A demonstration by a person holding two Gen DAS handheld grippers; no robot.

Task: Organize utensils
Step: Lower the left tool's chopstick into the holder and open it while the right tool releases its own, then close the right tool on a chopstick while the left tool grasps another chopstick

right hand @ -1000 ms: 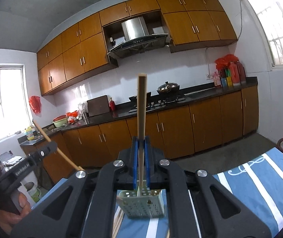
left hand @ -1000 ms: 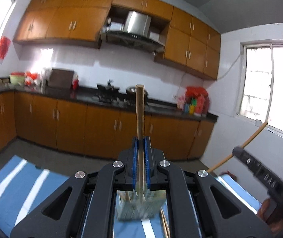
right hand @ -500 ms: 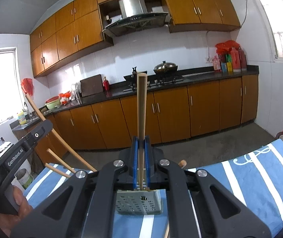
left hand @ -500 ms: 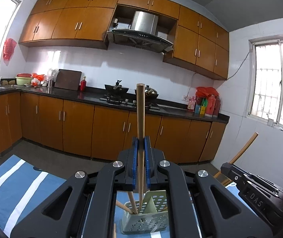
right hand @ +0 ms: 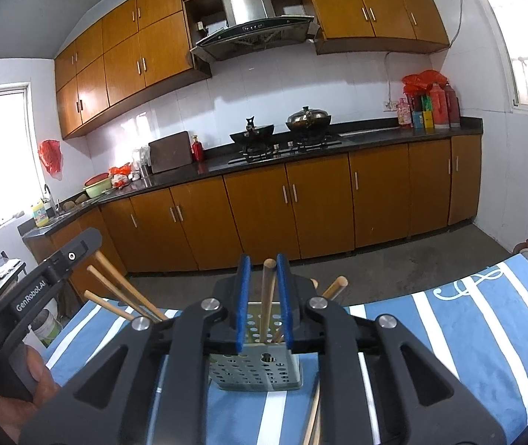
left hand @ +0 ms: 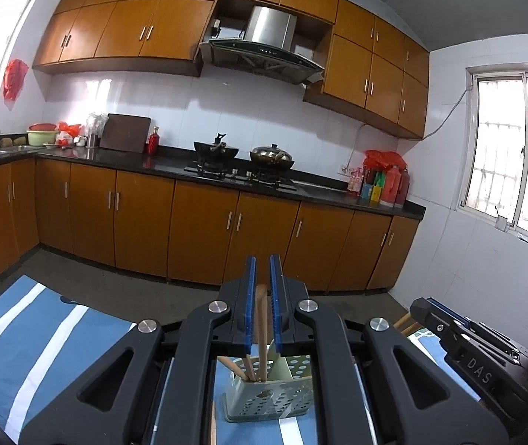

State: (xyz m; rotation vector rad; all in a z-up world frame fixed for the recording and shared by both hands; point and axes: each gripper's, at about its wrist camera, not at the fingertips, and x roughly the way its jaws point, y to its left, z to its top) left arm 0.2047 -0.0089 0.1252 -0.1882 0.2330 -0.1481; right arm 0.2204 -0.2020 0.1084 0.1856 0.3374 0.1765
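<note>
Holder (right hand: 256,371): grey, perforated, upright on the blue-striped worktop (right hand: 467,333), straight ahead of both tools. Several chopsticks stand in it.

Left tool (left hand: 261,263): clenched on a chopstick (left hand: 262,319), which is near upright with its lower end down in the holder.

Right tool (right hand: 263,259): jaws opening. A second chopstick (right hand: 268,296) stands between them in the holder, with a gap at each pad.

Leaning sticks (right hand: 126,289) fan out left of the holder. A loose stick (right hand: 314,408) lies on the worktop, near side of the holder.
</note>
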